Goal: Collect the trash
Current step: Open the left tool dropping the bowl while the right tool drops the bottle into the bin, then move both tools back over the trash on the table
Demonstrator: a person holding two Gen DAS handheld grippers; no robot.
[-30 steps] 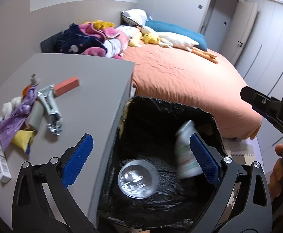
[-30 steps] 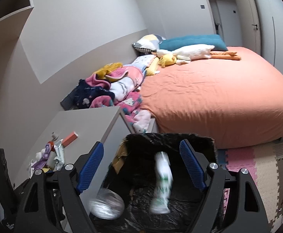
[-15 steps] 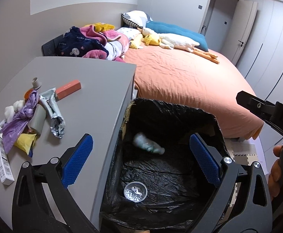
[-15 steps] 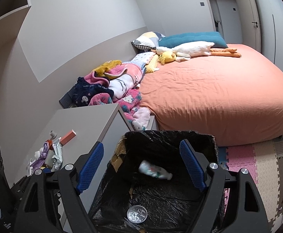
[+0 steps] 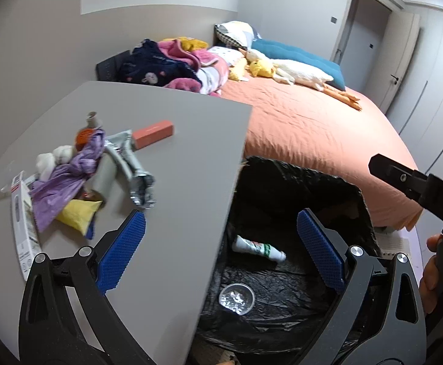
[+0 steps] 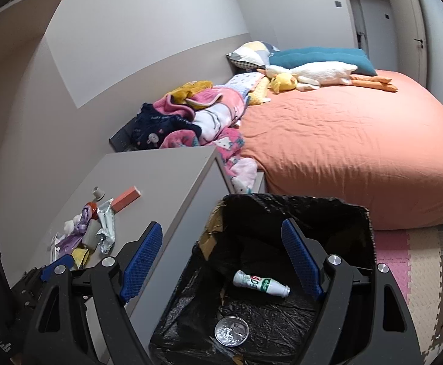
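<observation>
A bin lined with a black bag (image 5: 297, 179) (image 6: 297, 206) stands beside a grey table (image 5: 191, 140) (image 6: 166, 176). In it lie a white bottle (image 5: 258, 248) (image 6: 261, 283) and a clear plastic cup (image 5: 236, 298) (image 6: 231, 331). Trash is piled on the table's left: a purple bag (image 5: 69, 176), a silver wrapper (image 5: 133, 167) (image 6: 106, 225), a yellow wrapper (image 5: 78, 213), an orange box (image 5: 153, 132) (image 6: 126, 197) and a white carton (image 5: 24, 228). My left gripper (image 5: 220, 249) is open and empty over the table edge. My right gripper (image 6: 221, 255) is open and empty above the bin.
A bed with an orange sheet (image 5: 312, 127) (image 6: 343, 140) lies behind the bin, with pillows, plush toys (image 6: 309, 76) and a heap of clothes (image 6: 191, 115). Foam floor mats (image 6: 419, 252) lie to the right. Wardrobe doors (image 5: 434, 76) line the far wall.
The bottle and the cup dropped into the bin and came to rest on its bottom. My left gripper has shifted left toward the table.
</observation>
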